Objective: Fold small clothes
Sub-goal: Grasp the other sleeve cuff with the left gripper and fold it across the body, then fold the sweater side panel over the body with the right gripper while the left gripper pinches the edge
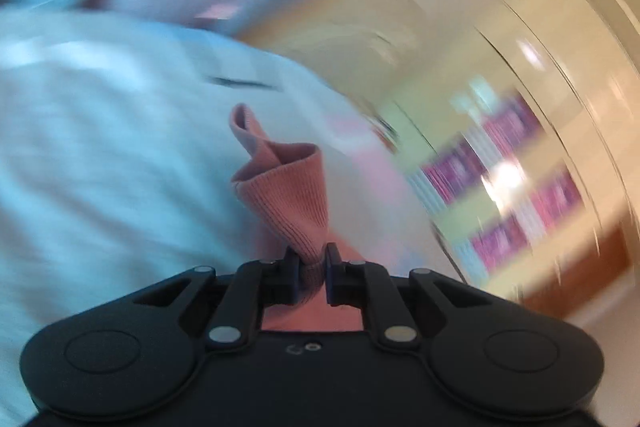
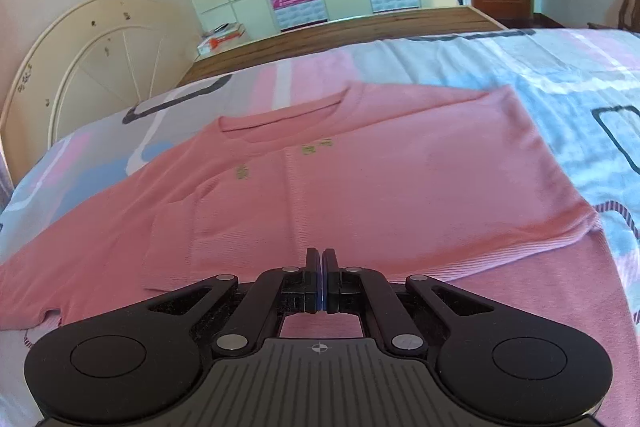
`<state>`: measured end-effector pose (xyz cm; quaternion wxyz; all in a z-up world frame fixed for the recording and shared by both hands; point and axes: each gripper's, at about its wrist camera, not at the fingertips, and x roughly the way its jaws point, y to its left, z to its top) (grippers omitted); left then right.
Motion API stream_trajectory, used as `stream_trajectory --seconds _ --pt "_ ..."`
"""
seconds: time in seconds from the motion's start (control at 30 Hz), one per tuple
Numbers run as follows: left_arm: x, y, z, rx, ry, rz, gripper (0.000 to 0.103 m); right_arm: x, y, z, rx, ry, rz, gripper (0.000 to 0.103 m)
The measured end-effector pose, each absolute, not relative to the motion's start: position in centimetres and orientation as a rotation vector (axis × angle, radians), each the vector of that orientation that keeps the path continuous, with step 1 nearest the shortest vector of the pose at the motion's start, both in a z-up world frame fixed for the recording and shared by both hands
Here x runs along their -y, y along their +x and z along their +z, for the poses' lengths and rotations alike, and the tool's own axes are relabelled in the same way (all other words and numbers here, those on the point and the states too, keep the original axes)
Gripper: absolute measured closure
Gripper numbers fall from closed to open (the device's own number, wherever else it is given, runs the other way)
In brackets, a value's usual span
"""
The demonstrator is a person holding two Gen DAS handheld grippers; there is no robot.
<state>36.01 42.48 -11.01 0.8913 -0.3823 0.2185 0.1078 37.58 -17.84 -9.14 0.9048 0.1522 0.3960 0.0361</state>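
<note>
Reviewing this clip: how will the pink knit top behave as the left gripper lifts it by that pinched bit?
Probably floppy: the ribbed cuff flares limply past the left gripper. Likely light, since one small pinch holds it. The pink knit top lies flat on the bedsheet, so it should drape and trail, not hold shape.

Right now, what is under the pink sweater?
The sweater lies flat on a patterned bedsheet, which shows all around it. The covered part cannot be seen.

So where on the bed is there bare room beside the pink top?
Bare bedsheet lies right of the pink top and behind its collar toward the wooden edge. The middle is covered; the left claw pinches pink knit.
</note>
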Motion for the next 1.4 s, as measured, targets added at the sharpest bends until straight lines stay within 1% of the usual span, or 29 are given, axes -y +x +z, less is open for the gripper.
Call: stream_trajectory --seconds 0.17,0.33,0.43,0.53,0.67,0.7,0.73,0.77,0.8,0.83,0.87,0.9,0.93,0.97,1.0,1.1,1.17,1.27,1.33,1.4 --pt "-31.3 40.3 -7.3 -0.493 -0.61 -0.026 0.093 19.7 37.2 -9.3 -0.811 0.341 0.073 0.103" --pt "-18.2 43.5 -6.1 -0.579 -0.434 -0.221 0.093 21.8 36.7 -9.2 -0.803 0.367 0.077 0.103" --pt "-11.0 44.3 -7.0 -0.638 -0.354 -0.302 0.093 23.6 36.6 -9.1 -0.798 0.437 0.094 0.103" --pt "-4.4 44.5 -8.5 -0.694 -0.255 -0.343 0.093 24.9 36.5 -8.7 -0.788 0.449 0.098 0.103" --pt "1.4 45.2 -12.3 -0.788 -0.108 -0.361 0.092 26.7 36.6 -8.8 -0.795 0.489 0.12 0.103" --pt "2.5 45.4 -13.2 -0.811 -0.071 -0.363 0.09 27.1 36.6 -8.9 -0.801 0.503 0.126 0.103" --pt "3.4 45.2 -13.8 -0.807 -0.044 -0.374 0.079 27.4 36.7 -9.0 -0.809 0.523 0.137 0.103" --pt "4.2 44.7 -13.9 -0.781 -0.005 -0.38 0.072 27.7 36.8 -9.2 -0.816 0.548 0.155 0.103" --pt "4.6 44.6 -13.8 -0.771 0.02 -0.387 0.062 28.0 36.8 -9.3 -0.822 0.569 0.171 0.102" --pt "4.6 44.2 -13.6 -0.764 0.027 -0.389 0.056 27.9 37.0 -9.4 -0.83 0.578 0.18 0.102" --pt "4.1 43.9 -13.3 -0.758 0.019 -0.394 0.053 27.8 37.2 -9.5 -0.837 0.578 0.188 0.099" --pt "3.2 43.6 -12.9 -0.746 0.004 -0.395 0.052 27.5 37.5 -9.6 -0.842 0.579 0.203 0.077" --pt "2.0 43.1 -12.3 -0.729 -0.01 -0.385 0.049 27.3 37.7 -9.7 -0.839 0.589 0.222 0.046" --pt "0.8 42.5 -11.9 -0.715 -0.019 -0.363 0.047 26.9 37.8 -9.8 -0.826 0.598 0.235 0.035" --pt "-0.6 41.9 -11.4 -0.705 -0.022 -0.336 0.046 26.4 38.0 -9.8 -0.812 0.599 0.253 0.033" --pt "-6.0 39.1 -10.3 -0.668 -0.019 -0.224 0.046 24.4 38.9 -9.9 -0.819 0.607 0.335 0.034" --pt "-9.5 37.4 -10.5 -0.678 -0.011 -0.132 0.047 23.1 39.6 -10.3 -0.829 0.613 0.376 0.04" --pt "-14.2 36.2 -11.5 -0.73 -0.051 -0.022 0.047 21.1 40.9 -11.2 -0.873 0.595 0.37 0.042" --pt "-15.6 36.6 -12.1 -0.763 -0.059 -0.012 0.047 20.2 42.0 -12.0 -0.901 0.596 0.36 0.053" --pt "-15.9 37.5 -12.5 -0.763 -0.047 -0.024 0.046 19.4 42.7 -12.0 -0.898 0.566 0.343 0.055"
